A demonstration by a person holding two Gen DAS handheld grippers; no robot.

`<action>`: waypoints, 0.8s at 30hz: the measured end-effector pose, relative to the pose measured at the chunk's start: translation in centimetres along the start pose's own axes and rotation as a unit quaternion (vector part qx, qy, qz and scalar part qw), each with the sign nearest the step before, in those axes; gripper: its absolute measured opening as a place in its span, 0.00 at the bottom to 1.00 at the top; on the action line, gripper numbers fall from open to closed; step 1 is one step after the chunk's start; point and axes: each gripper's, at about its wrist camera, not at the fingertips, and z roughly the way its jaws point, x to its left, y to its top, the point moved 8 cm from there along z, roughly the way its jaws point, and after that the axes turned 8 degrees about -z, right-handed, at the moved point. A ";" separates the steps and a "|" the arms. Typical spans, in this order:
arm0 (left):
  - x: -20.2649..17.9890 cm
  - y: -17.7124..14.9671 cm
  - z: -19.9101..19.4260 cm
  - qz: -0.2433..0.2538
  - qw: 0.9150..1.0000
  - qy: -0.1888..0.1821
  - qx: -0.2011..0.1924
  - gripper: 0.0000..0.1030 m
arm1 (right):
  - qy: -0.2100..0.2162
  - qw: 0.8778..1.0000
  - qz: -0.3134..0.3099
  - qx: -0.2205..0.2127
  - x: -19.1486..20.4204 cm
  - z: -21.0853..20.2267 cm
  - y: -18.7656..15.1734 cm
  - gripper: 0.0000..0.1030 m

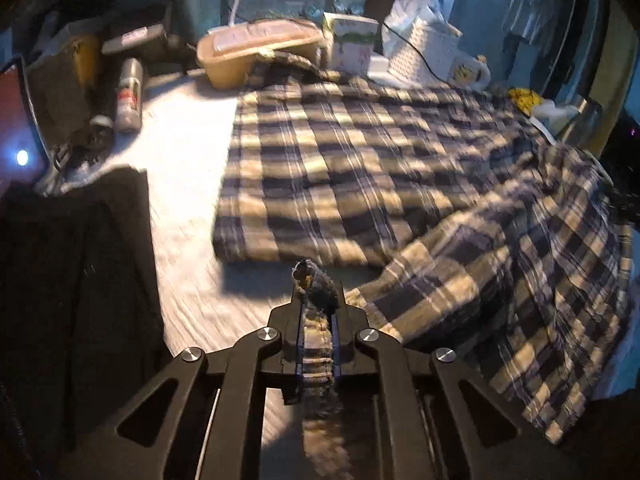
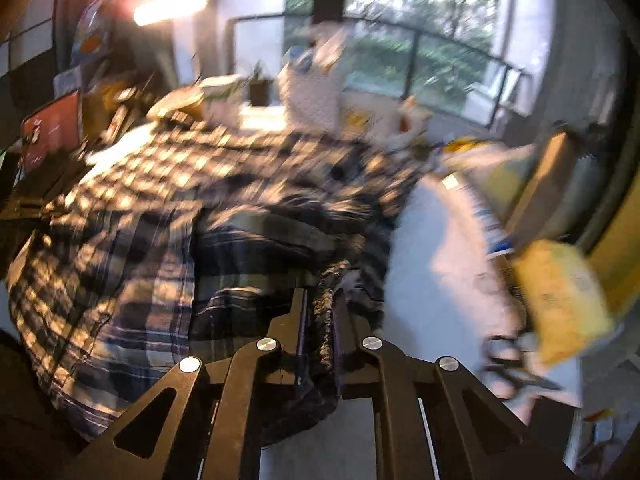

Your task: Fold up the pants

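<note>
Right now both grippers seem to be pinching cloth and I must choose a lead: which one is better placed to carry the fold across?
Left, probably. The left gripper pinches an edge of the blue-and-cream plaid pants, with flat cloth ahead. The right gripper is shut on bunched folds; its view is blurred.

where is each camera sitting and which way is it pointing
Left wrist: rides on the left gripper, looking forward along its fingers over the plaid pants on the table toward the window; only the gripper's black linkage shows, shut on a gathered band of the pants.
Right wrist: rides on the right gripper, aimed across the bunched pants toward the window, blurred; its fingers are also shut on the fabric.
Shared: the same pants, the clutter and the window behind.
</note>
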 end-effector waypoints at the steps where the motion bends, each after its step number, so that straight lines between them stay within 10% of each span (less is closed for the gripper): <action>1: 0.1 0.6 0.0 0.001 1.000 0.004 -0.005 0.07 | -0.009 1.000 0.006 -0.005 -0.5 -0.8 0.1 0.10; 12: 0.3 2.5 1.4 0.027 1.000 0.011 -0.002 0.09 | -0.068 0.991 0.095 0.059 -3.0 -1.9 -8.2 0.10; 17: 1.2 1.1 -0.4 0.019 1.000 0.017 -0.008 0.39 | -0.085 0.989 0.100 0.063 -2.6 -2.5 -9.0 0.10; 24: -0.2 -1.2 -7.1 0.048 0.996 -0.012 -0.080 0.53 | -0.124 0.988 0.088 0.030 -1.8 -5.5 -7.1 0.10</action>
